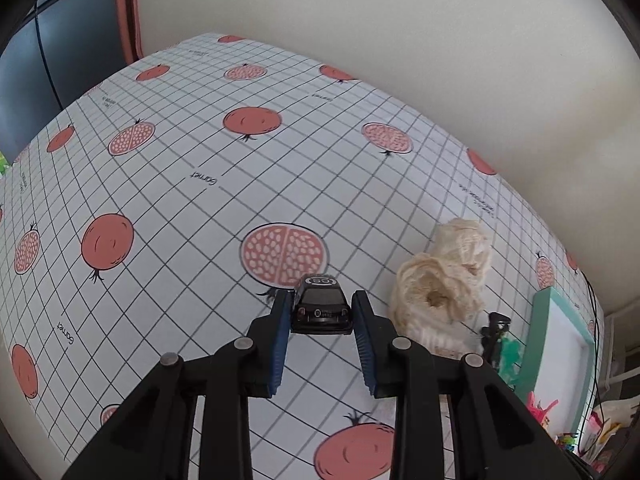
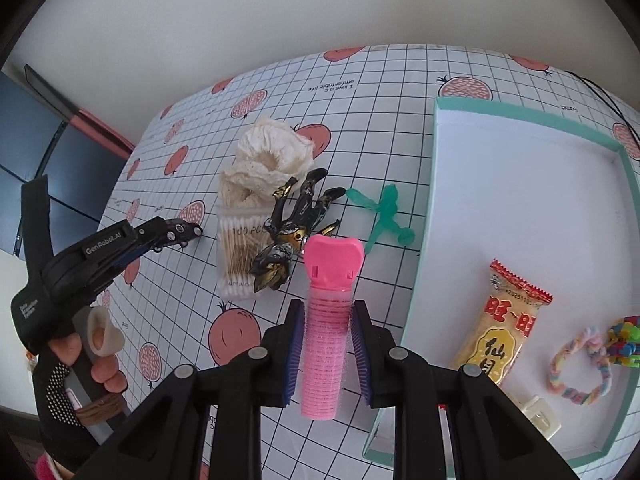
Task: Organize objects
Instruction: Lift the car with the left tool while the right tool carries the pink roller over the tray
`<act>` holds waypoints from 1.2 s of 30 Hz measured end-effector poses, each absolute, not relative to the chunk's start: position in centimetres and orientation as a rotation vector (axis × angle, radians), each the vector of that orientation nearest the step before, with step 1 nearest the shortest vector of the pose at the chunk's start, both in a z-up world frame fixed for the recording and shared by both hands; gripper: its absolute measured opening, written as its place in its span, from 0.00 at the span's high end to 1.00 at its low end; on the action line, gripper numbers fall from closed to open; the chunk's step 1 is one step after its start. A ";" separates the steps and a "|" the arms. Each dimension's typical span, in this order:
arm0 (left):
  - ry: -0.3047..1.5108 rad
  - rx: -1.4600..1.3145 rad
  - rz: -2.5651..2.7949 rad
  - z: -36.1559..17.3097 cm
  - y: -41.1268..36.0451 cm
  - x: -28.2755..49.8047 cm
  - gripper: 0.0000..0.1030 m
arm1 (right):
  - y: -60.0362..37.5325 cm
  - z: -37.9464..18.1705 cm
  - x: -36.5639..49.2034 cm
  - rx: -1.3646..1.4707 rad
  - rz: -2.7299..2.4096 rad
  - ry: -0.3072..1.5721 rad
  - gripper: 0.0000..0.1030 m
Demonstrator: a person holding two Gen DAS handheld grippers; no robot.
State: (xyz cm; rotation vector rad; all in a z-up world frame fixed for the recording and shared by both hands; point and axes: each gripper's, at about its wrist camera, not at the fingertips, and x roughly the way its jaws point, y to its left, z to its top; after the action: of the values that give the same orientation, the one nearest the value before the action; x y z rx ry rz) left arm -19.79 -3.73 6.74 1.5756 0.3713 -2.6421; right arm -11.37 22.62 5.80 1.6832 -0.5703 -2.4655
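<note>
Pink hair roller [image 2: 325,328] is held by the right gripper [image 2: 326,344], probably for the teal box [image 2: 524,128]; the left gripper [image 1: 322,320] holds a black toy car [image 1: 321,304].

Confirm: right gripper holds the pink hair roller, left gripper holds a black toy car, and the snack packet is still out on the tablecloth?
Not quite. The right wrist view shows the snack packet already inside the teal box. The right gripper does hold the pink hair roller, and the left gripper the black toy car.

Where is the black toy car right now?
In the left wrist view, the black toy car sits between the left tongs, over the tablecloth, with the cream scrunchies to its right.
</note>
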 end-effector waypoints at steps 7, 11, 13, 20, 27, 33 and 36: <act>0.344 1.573 -2.677 7.4 -2.4 -19.2 0.69 | 23.1 6.5 -11.2 1.653 -2.481 -0.604 0.75; 0.303 1.534 -2.706 8.5 -1.7 -18.8 0.69 | 23.8 6.9 -10.9 1.636 -2.488 -0.621 0.75; 0.306 1.519 -2.719 9.0 -1.5 -18.6 0.69 | 24.0 7.1 -10.7 1.631 -2.493 -0.622 0.75; 0.302 1.435 -2.781 11.5 -0.5 -17.7 0.69 | 25.5 8.1 -9.8 1.586 -2.512 -0.656 0.75; 0.306 1.351 -2.866 14.3 1.6 -16.4 0.69 | 27.4 8.4 -9.1 1.584 -2.548 -0.677 0.75; 0.284 1.328 -2.966 16.1 5.3 -15.1 0.69 | 29.8 8.6 -8.2 1.573 -2.590 -0.708 0.75; 0.276 1.336 -3.007 16.5 7.3 -14.6 0.69 | 31.3 8.5 -7.9 1.575 -2.614 -0.724 0.75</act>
State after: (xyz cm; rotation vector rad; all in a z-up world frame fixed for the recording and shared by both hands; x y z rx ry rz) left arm -14.58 7.33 16.47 1.3363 0.2757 -3.0070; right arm -7.85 31.31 8.52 1.5746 -0.7243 -2.6139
